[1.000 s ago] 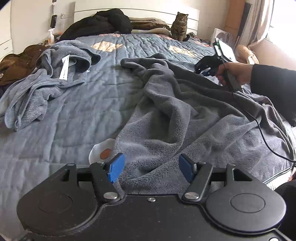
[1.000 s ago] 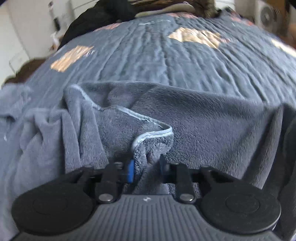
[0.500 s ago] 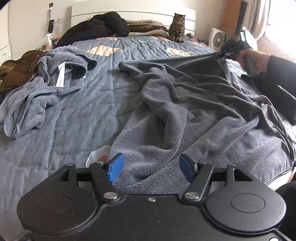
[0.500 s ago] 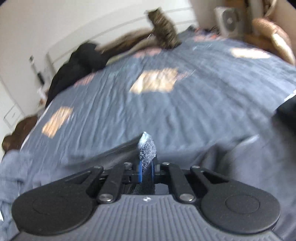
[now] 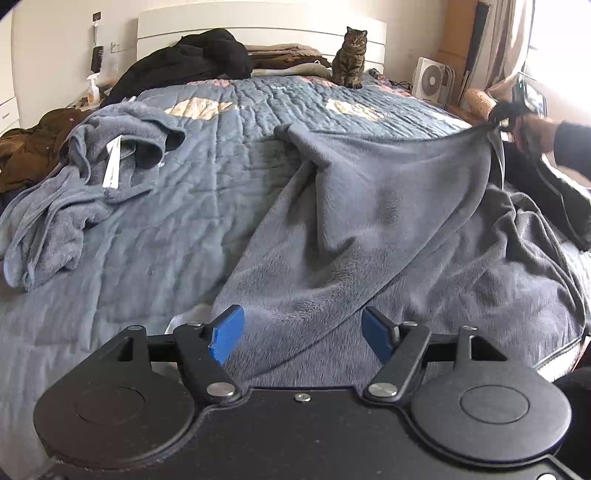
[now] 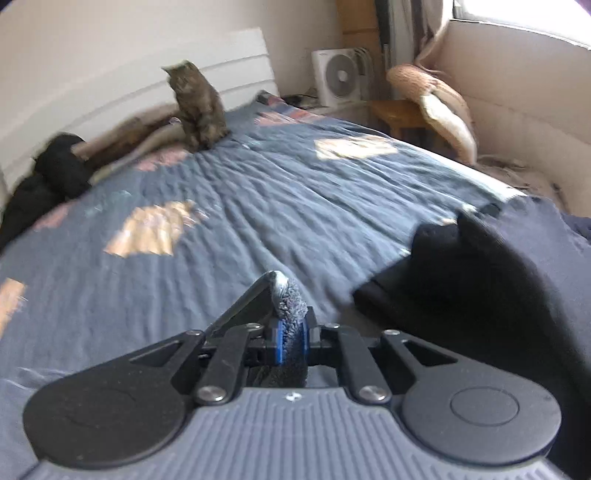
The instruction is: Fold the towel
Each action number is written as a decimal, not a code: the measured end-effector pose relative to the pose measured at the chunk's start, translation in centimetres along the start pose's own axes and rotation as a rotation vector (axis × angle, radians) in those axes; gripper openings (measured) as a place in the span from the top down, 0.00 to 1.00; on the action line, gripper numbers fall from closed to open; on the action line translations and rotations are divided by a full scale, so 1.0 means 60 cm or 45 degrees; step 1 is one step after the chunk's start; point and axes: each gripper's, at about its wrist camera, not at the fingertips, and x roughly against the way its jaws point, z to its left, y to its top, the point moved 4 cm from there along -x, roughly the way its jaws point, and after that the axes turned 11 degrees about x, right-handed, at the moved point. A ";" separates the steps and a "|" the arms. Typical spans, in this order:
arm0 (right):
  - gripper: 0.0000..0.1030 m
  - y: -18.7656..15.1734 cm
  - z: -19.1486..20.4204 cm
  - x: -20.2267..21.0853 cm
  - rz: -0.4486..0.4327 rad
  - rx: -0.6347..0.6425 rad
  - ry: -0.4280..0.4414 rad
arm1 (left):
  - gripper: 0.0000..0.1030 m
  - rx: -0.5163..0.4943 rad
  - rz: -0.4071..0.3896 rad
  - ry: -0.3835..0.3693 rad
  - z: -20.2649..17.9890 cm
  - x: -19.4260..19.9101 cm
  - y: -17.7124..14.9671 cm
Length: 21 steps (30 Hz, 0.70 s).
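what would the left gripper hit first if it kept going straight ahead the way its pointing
Most likely the grey towel. The left gripper is open, and the spread fabric lies directly past its fingertips, rising toward the corner pinched by the right gripper. Depth is unclear, but nothing else sits in that line before the towel.

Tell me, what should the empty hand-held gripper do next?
Probably dip and pinch the towel's near edge. The left hand-held gripper hovers open over it, while the right hand-held gripper is shut on a far corner, pulling the cloth taut.

Home bedroom: quilted bed, headboard, cat
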 end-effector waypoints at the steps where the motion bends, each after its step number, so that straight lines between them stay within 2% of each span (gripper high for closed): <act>1: 0.88 -0.006 0.002 0.007 -0.004 0.017 0.006 | 0.32 -0.009 -0.008 -0.005 -0.001 -0.004 0.010; 2: 0.80 -0.012 0.005 0.014 -0.009 0.034 0.013 | 0.32 -0.018 -0.017 -0.009 -0.002 -0.010 0.022; 3: 0.65 -0.019 0.007 0.022 -0.013 0.052 0.019 | 0.32 -0.023 -0.026 -0.006 -0.001 -0.015 0.033; 5: 0.46 -0.031 0.011 0.036 -0.021 0.086 0.032 | 0.32 -0.029 -0.043 0.012 0.001 -0.026 0.056; 7: 0.36 -0.043 0.016 0.050 -0.030 0.121 0.044 | 0.32 -0.035 -0.061 0.030 0.004 -0.037 0.079; 9: 0.19 -0.056 0.021 0.065 -0.038 0.155 0.057 | 0.32 -0.014 -0.080 0.033 0.006 -0.039 0.093; 18: 0.16 -0.187 0.100 0.207 -0.040 0.092 0.348 | 0.32 0.016 -0.129 0.051 -0.009 -0.026 0.100; 21: 0.15 -0.217 0.127 0.228 -0.020 0.099 0.503 | 0.32 0.003 -0.158 0.073 -0.016 -0.032 0.123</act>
